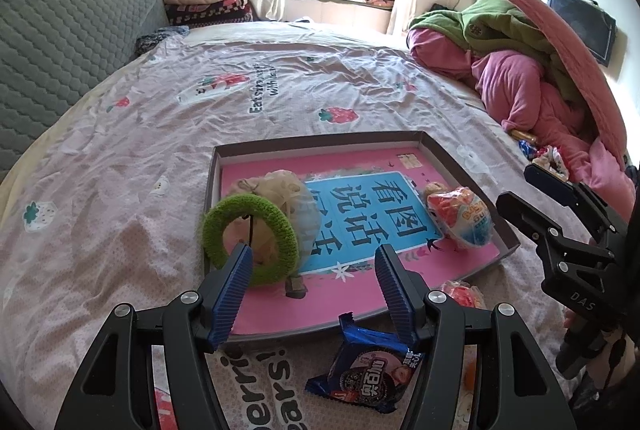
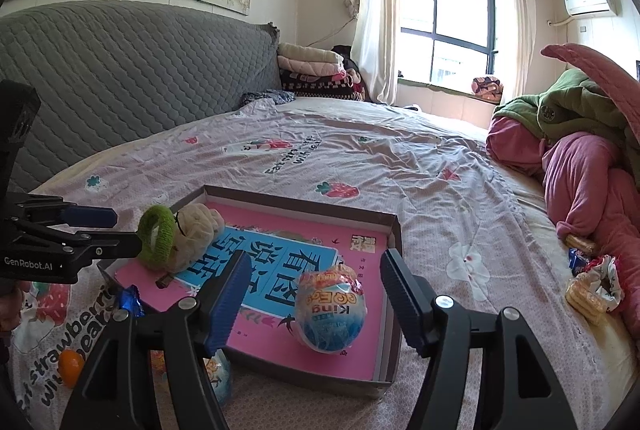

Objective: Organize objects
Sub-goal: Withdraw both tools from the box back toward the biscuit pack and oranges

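Observation:
A shallow brown box (image 1: pixel 320 139) (image 2: pixel 304 203) with a pink and blue picture book lining its bottom lies on the bed. A green fuzzy hair ring (image 1: pixel 248 242) (image 2: pixel 158 236) leans against a beige mesh pouch (image 1: pixel 280 185) (image 2: pixel 200 226) at the box's left end. My left gripper (image 1: pixel 313 250) (image 2: pixel 128 230) is open, its left fingertip just in front of the ring, nothing between the pads. A wrapped toy egg (image 1: pixel 460 216) (image 2: pixel 330 310) lies at the box's right end. My right gripper (image 2: pixel 316 258) (image 1: pixel 514 183) hangs open just short of the egg.
A blue biscuit packet (image 1: pixel 364 370) (image 2: pixel 130 300), a second wrapped egg (image 1: pixel 460 292) (image 2: pixel 220 370) and a small orange thing (image 2: pixel 72 366) lie on the sheet in front of the box. Snacks (image 2: pixel 588 290) and piled clothes (image 2: pixel 580 149) sit right; a grey headboard (image 2: pixel 120 77) stands left.

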`<control>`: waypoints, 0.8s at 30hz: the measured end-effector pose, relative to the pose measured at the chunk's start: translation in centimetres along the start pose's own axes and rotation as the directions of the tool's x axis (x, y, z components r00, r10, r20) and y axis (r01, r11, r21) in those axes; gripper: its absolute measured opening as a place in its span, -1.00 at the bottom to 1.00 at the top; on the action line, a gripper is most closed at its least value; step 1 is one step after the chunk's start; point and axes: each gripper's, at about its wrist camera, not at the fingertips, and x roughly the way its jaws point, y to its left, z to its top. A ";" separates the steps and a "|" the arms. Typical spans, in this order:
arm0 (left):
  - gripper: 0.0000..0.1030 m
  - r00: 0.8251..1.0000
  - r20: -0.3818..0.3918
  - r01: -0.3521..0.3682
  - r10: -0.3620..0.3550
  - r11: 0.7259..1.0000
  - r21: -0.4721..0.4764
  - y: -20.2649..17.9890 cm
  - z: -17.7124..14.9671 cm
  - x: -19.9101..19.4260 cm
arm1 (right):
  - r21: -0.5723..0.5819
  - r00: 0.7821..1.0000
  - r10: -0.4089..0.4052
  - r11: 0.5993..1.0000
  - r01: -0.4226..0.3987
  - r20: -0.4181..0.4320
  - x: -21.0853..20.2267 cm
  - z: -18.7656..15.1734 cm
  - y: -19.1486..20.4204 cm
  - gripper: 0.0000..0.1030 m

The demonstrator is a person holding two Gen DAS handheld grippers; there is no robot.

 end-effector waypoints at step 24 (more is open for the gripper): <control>0.44 0.999 0.042 -0.021 0.021 1.000 -0.011 -0.1 -1.8 -2.0 | 0.062 0.996 0.048 0.997 -0.052 0.069 -3.2 0.4 0.0 0.46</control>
